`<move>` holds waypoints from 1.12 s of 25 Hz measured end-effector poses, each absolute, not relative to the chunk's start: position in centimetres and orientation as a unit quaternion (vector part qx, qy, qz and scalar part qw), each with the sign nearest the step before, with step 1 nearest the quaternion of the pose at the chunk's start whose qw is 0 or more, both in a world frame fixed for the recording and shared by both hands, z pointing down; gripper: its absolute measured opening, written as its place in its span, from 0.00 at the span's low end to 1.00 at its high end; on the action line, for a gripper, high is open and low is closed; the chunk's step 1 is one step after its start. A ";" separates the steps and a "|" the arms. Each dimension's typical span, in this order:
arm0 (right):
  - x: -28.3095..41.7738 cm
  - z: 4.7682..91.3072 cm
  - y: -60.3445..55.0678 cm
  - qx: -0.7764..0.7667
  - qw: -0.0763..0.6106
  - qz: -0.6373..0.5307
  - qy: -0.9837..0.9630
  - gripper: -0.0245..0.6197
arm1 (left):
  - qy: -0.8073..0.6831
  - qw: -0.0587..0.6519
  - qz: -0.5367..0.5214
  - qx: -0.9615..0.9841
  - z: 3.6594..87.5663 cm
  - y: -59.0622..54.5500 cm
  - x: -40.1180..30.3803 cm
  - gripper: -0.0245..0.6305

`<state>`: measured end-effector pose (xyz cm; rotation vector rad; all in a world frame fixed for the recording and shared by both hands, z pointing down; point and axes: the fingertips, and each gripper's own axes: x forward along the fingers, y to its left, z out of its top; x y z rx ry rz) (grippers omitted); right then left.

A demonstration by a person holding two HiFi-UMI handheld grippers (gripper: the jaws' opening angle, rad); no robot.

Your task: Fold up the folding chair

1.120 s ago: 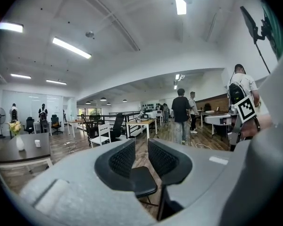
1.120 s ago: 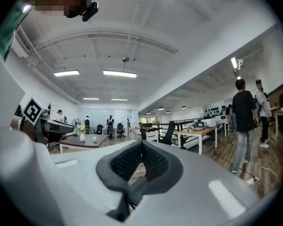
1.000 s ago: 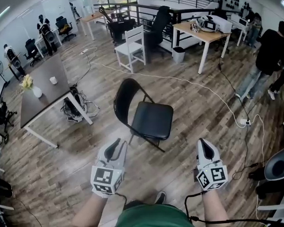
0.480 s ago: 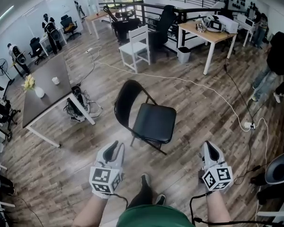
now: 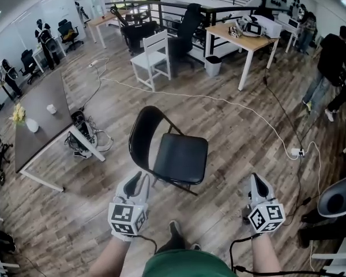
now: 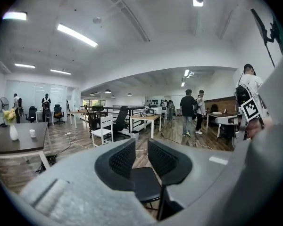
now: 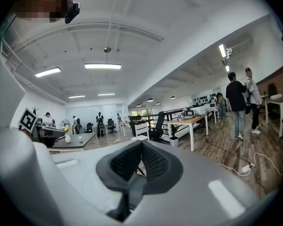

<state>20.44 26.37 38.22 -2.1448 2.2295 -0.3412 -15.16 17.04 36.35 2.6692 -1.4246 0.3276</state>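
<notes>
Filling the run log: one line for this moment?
phase: pre-grasp | folding chair: unfolded, upright, untouched | left gripper: shut, empty | right gripper: shut, empty

We stand closer to the folding chair (image 5: 179, 154). In the head view it sits larger and further left than a second ago. The near edge of its seat is now close beside the tip of the left gripper (image 5: 139, 180), where a strip of floor lay between them. Our shoe (image 5: 175, 233) shows further left between the forearms. The dark table (image 5: 37, 120) has slid toward the left edge.
</notes>
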 end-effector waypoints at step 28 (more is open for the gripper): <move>18.6 42.8 12.2 -0.699 -0.001 -0.174 0.693 0.04 | -0.469 0.097 0.130 0.868 41.8 -0.3 -18.9 0.17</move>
